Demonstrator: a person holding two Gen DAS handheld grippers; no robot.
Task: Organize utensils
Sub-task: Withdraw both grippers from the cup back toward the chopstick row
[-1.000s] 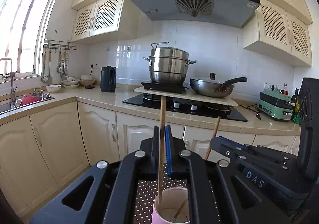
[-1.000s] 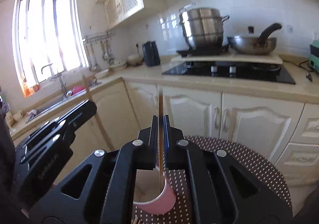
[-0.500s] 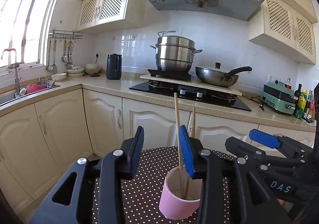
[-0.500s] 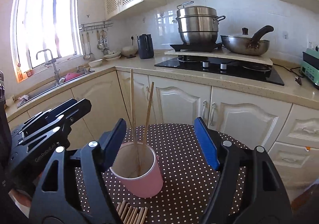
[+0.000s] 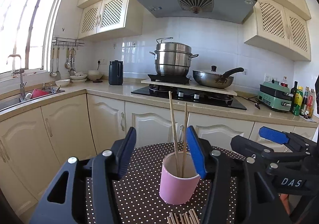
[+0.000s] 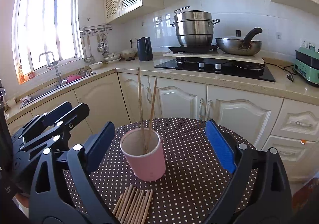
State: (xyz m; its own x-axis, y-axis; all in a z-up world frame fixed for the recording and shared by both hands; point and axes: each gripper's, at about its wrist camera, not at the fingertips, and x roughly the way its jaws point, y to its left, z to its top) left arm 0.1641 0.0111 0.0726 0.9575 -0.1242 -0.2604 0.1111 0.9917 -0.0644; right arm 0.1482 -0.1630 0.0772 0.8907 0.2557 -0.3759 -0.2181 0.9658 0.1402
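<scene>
Kitchen cabinets back a polka-dot table (image 6: 189, 156). Both grippers have just been opening: left gripper (image 5: 162, 153) half spread, right gripper (image 6: 163, 144) wide, neither holding anything. Two chopsticks (image 6: 146, 112) stand in the pink cup (image 6: 145, 158); loose chopsticks (image 6: 133, 204) lie beside it. Risk: a withdrawing finger may clip the leaning sticks and tip the cup.

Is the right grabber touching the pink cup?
Apart. In the right wrist view, the right gripper has just been opening; dotted tablecloth shows between each finger and the pink cup.
</scene>
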